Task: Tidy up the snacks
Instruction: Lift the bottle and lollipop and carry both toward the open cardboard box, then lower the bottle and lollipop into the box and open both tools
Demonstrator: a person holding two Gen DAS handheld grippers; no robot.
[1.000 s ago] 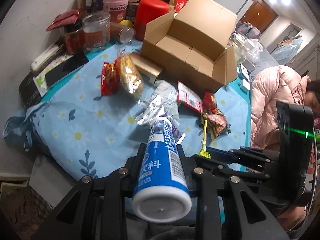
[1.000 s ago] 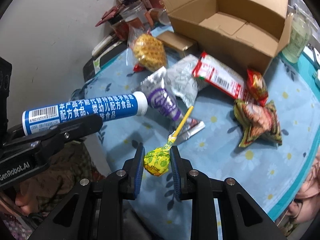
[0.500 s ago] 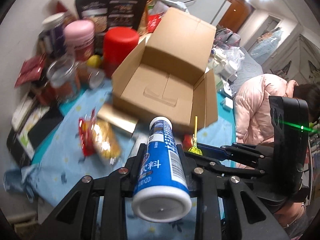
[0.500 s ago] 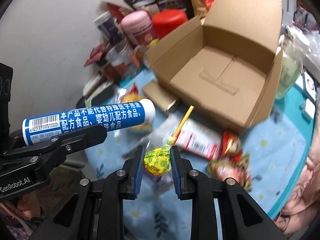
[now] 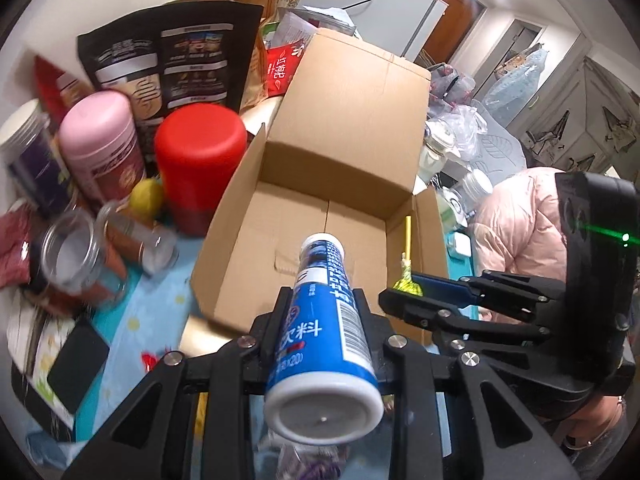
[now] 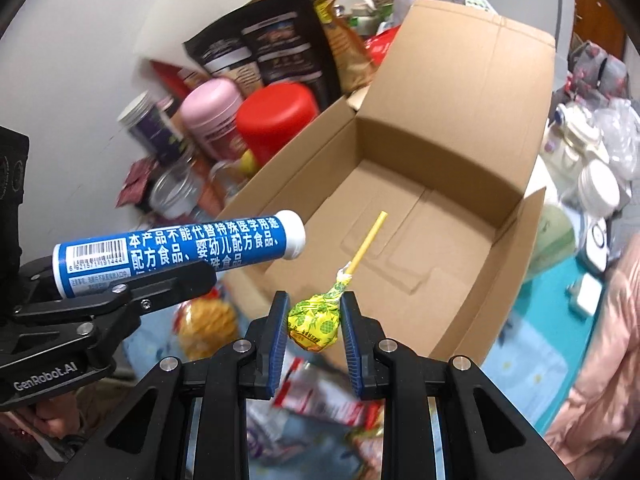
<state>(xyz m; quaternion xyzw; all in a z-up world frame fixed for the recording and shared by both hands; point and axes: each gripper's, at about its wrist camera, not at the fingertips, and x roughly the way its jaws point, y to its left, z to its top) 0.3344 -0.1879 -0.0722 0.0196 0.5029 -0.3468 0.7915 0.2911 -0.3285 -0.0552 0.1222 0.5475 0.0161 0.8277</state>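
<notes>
The left gripper [image 5: 320, 316] pinches the blue tube [image 5: 324, 320]; the right gripper [image 6: 314, 320] pinches the lollipop [image 6: 314, 322], stick toward 1 o'clock. Both hang at the empty box [image 6: 420, 216], likely for dropping in. A second ago they were over the scattered packets.

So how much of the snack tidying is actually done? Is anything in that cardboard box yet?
Nothing is packed yet: the cardboard box looks empty. In hand, the left gripper is clamped on a blue tube and the right gripper on a yellow lollipop, both held above the box's near edge. Left to do: drop these two in, then gather the snack packets lying on the flowered cloth.
</notes>
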